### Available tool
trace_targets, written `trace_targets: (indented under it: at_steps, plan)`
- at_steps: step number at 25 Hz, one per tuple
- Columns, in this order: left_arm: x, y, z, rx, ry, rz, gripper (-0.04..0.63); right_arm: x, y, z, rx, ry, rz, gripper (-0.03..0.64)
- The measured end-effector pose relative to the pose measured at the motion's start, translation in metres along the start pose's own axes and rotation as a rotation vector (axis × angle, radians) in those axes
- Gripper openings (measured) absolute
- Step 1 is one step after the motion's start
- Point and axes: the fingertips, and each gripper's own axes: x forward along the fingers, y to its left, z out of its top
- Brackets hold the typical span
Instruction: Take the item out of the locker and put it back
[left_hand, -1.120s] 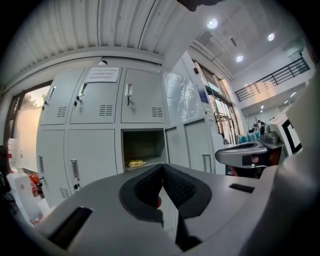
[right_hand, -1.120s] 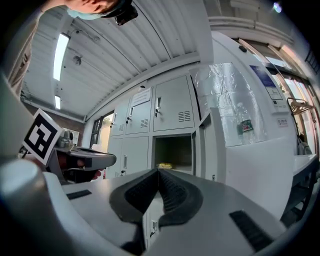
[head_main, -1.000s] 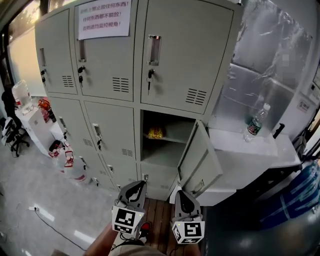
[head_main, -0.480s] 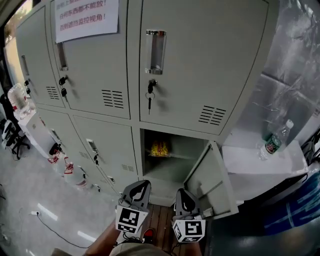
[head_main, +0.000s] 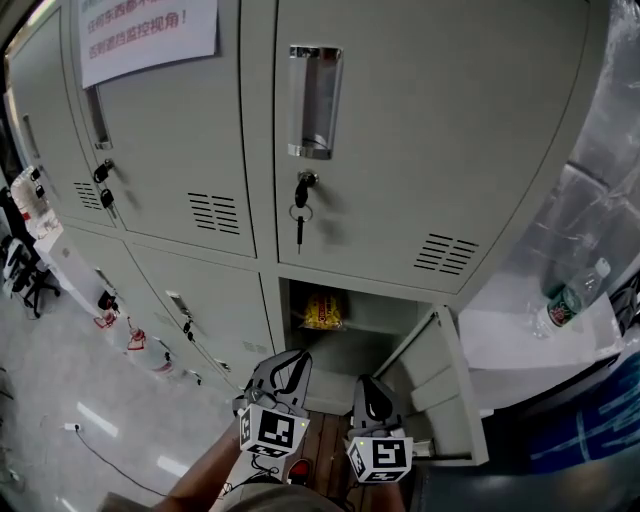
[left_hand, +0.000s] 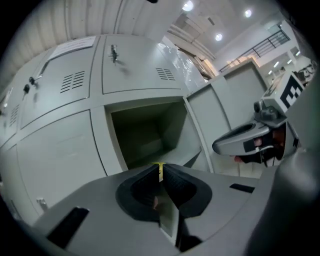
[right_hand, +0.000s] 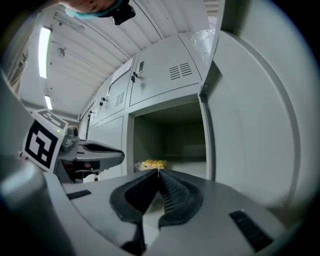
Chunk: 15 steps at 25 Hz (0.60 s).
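Low centre of the head view: both tools shut and empty, facing the open locker.

Your left tool (head_main: 290, 360) and right tool (head_main: 368, 385) sit side by side at the bottom of the frame. Each has its jaws pressed together with nothing between them. The yellow snack packet (head_main: 322, 311) lies on the shelf inside the open compartment (head_main: 372, 312), just above the tools in frame and clear of both. In the right gripper view it sits dead ahead, past the closed tips. The compartment door (head_main: 440, 385) is swung out to the right. A key (head_main: 300, 215) hangs in the lock of the upper door at centre. A water bottle (head_main: 570, 300) is on the white desk (head_main: 500, 345) at the right edge.
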Motion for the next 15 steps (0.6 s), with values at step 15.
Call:
trace_targets:
  at_steps: [15]
  plan:
    - [0.065,-0.006,-0.012,0.485,0.183,-0.015,0.219,0.012,-0.010,-0.006,0.016,0.011,-0.032,0.018]
